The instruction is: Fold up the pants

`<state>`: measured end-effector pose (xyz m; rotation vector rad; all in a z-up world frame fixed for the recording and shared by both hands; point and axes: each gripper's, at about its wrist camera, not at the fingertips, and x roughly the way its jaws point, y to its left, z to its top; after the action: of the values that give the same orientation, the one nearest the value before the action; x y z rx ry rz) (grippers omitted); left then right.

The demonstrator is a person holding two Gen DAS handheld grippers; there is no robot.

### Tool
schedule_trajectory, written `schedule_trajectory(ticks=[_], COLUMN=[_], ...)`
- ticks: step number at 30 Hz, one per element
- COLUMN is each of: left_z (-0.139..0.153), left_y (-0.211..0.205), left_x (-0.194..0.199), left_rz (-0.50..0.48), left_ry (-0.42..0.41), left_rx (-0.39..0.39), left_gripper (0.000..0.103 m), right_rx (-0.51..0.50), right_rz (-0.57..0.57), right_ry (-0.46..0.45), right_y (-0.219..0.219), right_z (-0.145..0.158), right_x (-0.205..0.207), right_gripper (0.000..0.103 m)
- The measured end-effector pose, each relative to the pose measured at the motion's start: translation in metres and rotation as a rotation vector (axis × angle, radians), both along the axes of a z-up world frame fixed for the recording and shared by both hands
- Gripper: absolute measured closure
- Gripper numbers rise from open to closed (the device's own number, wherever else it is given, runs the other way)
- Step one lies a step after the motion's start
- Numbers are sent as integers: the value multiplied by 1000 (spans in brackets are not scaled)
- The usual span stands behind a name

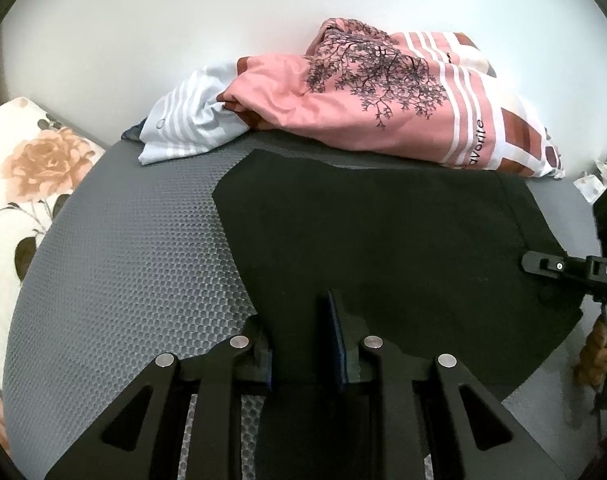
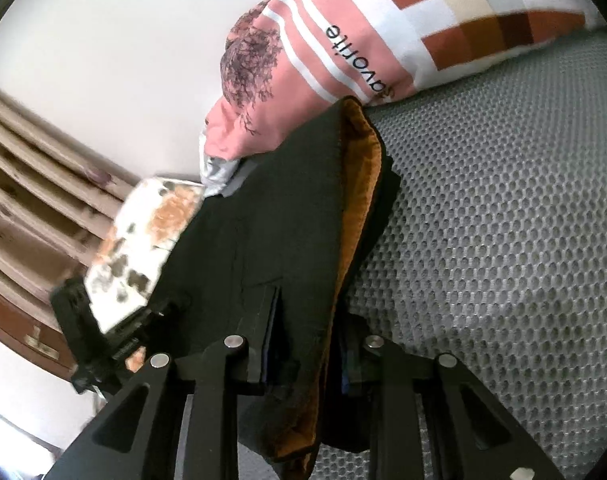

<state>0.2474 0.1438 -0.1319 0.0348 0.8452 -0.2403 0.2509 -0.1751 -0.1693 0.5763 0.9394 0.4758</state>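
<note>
The black pants [image 1: 383, 240] lie spread on a grey honeycomb mat [image 1: 135, 248], their far edge just beside a pink printed cloth [image 1: 363, 112] bunched at the back. The left claw [image 1: 303, 344] grips the near edge of the fabric, its fingers closed down on it. The right claw [image 2: 303, 344] pinches another edge, lifted enough that the orange lining [image 2: 355, 200] shows. This looks like the start of a fold, both edges gripped. The next move probably calls for raising both edges together and carrying them across toward the far side, keeping the cloth taut and clear of the pink cloth.
</note>
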Motion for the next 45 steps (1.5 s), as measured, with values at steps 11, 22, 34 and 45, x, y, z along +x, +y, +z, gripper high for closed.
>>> schedule_trajectory(ticks=[11, 22, 34, 45], left_z=[-14, -4, 49, 161], left_y=[4, 2, -8, -35], left_x=[-1, -16, -59, -154], left_rz=[47, 154, 217, 272], left_ry=[-35, -124, -249, -549], left_rx=[10, 143, 160, 64], left_gripper=[61, 11, 6, 5], right_rx=[-108, -282, -561, -437], right_rz=[-22, -75, -172, -247], right_ry=[-10, -74, -317, -482], right_y=[10, 25, 55, 48], right_z=[1, 7, 70, 161], right_x=[-1, -13, -73, -165], right_gripper=[76, 54, 13, 3])
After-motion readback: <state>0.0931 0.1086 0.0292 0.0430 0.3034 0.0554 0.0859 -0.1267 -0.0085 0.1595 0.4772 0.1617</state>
